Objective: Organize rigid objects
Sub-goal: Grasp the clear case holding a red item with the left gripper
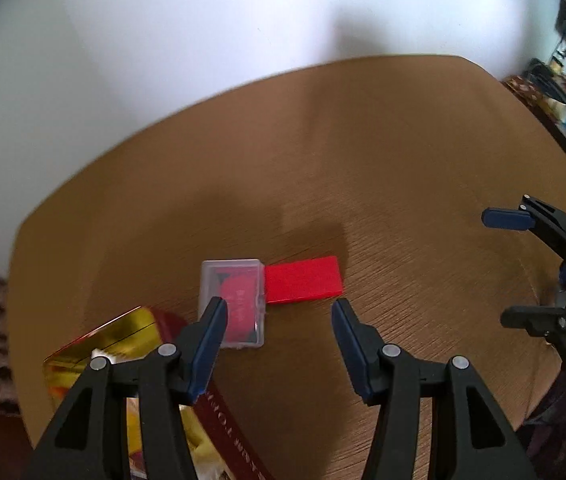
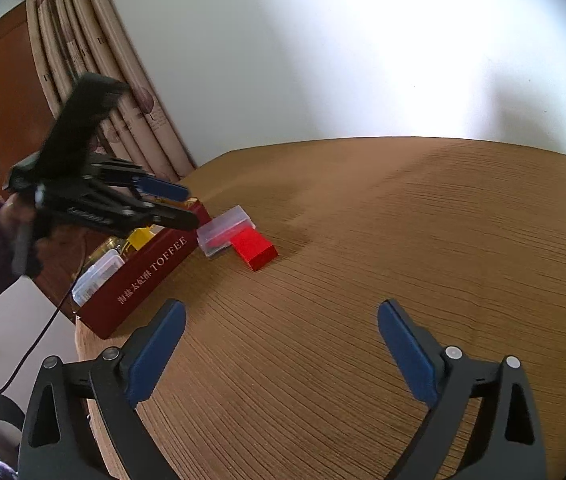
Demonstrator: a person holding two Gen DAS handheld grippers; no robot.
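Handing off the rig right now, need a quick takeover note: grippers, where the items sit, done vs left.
Left gripper: open, empty, hovering over the near end of the toffee box, fingers aimed at the clear plastic case.
Right gripper: open, empty, low over bare table, away from the items.
Items: the clear case, with something red inside, lies flat on the table beside the box's far end; the red block lies against it.
Done: another clear case and a yellow item are already in the box.
Left: probably box the clear case, then the red block.
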